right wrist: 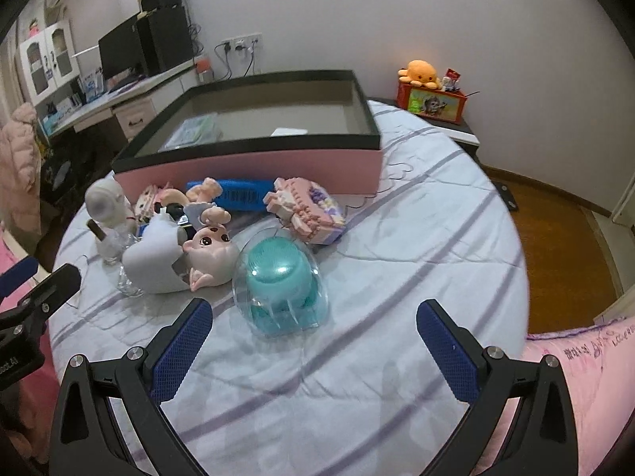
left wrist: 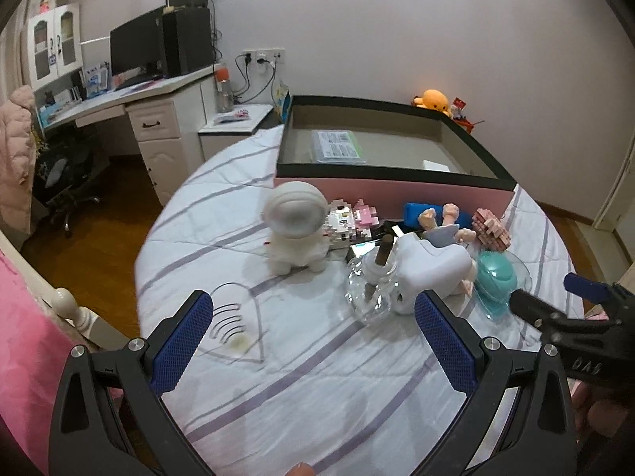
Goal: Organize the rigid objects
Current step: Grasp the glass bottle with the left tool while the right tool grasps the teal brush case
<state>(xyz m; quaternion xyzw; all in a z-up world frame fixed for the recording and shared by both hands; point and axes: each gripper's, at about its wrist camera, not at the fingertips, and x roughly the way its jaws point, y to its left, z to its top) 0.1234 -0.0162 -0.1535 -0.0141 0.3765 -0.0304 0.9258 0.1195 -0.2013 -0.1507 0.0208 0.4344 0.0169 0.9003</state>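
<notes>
Both claws wide open, nothing held, over the bed w/ the toy pile ahead.

Left claw (left wrist: 313, 325) hangs above the striped bedspread (left wrist: 317, 388), jaws spread, empty; a white egg-shaped toy (left wrist: 428, 273) and a clear glass bottle (left wrist: 369, 293) sit just past its right finger, touching each other. Further out, left of those, a white astronaut figure (left wrist: 295, 226) stands upright. Right claw (right wrist: 313, 325) also spread & empty; a teal toy under a clear dome (right wrist: 279, 281) lies just ahead, between the fingertips' line and the pile. Beside it to the left a pink pig doll (right wrist: 208, 254), behind it a pink block model (right wrist: 305, 210) and a blue case (right wrist: 238, 194). Behind all: open pink box w/ black rim (right wrist: 254, 166), holding a plastic packet (left wrist: 337, 146) and a small white item, too small to tell.
</notes>
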